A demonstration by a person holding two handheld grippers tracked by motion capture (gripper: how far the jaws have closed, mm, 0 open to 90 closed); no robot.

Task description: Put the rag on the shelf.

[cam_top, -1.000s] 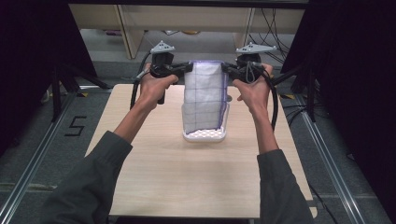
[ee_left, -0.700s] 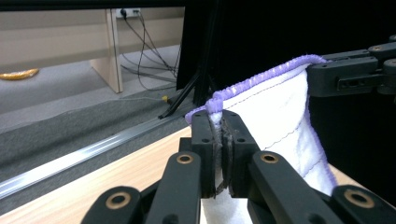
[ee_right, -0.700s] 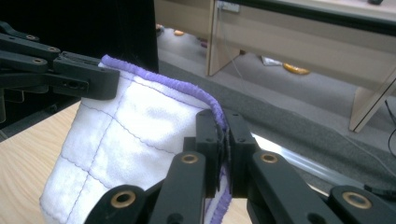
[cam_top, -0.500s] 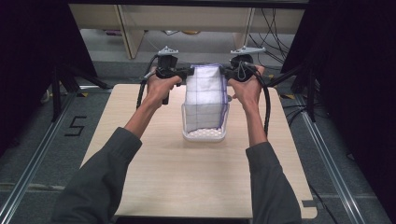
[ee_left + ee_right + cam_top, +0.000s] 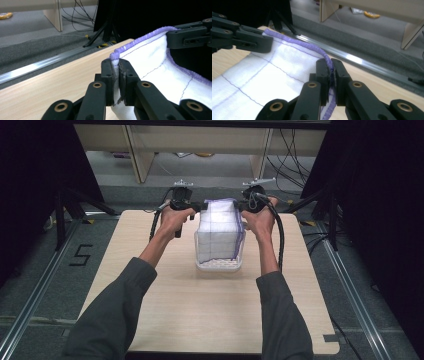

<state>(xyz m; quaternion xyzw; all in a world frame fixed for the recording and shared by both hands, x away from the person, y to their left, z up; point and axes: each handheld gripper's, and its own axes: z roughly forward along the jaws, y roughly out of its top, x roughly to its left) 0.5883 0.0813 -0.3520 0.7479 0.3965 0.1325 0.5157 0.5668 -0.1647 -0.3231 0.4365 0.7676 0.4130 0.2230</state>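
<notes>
We count one white cloth [image 5: 220, 227] with a purple edge, held up at its two top corners. Under it stands one white basket [image 5: 220, 265]. We count two grippers: one left gripper [image 5: 194, 206] and one right gripper [image 5: 241, 205]. Each gripper has two black fingers [image 5: 107, 75], so we count four fingers in all, and each pair is closed on the cloth edge. There are two hands, one left hand [image 5: 172, 219] and one right hand [image 5: 261, 217]. All stands on one wooden surface [image 5: 165, 310].

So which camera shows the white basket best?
The high view: the basket sits mid-table, the cloth hanging down into it from both claws. In the left gripper view and the right gripper view you see cloth and tabletop.
</notes>
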